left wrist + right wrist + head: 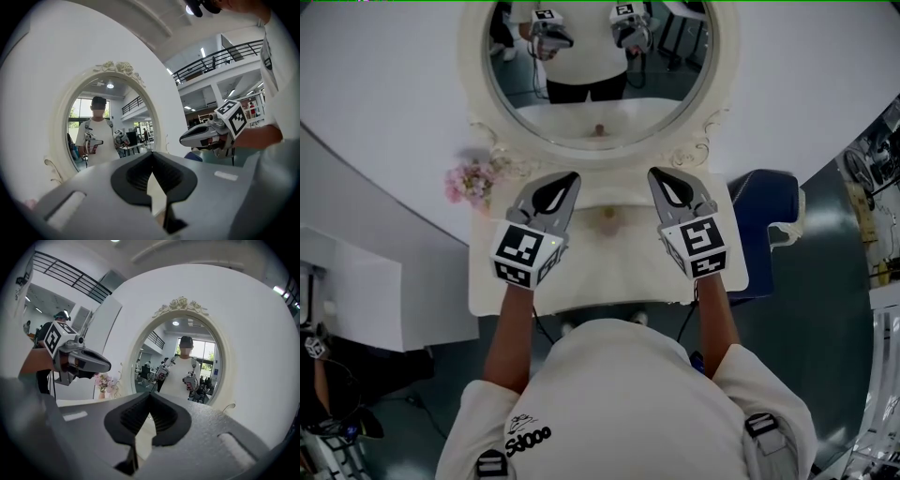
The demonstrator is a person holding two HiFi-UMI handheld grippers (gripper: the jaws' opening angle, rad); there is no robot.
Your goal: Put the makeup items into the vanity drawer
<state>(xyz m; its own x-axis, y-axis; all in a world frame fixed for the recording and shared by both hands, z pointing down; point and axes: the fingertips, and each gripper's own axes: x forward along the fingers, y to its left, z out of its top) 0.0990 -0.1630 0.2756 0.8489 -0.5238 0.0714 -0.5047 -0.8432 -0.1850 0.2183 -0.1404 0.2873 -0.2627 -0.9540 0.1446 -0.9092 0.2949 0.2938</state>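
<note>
Closed and empty, the left tongs (572,178) and right tongs (655,174) hang below the mirror (600,103); a small item (607,221) on the desk (619,277) lies between them, equally near.

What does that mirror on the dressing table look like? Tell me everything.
The mirror is oval, in a cream frame, seemingly carved, with roses on top and scrolls at its foot. It stands upright at the back of the dressing table against the curved white wall, pink flowers beside it. Its glass reflects the person in a white shirt.
</note>
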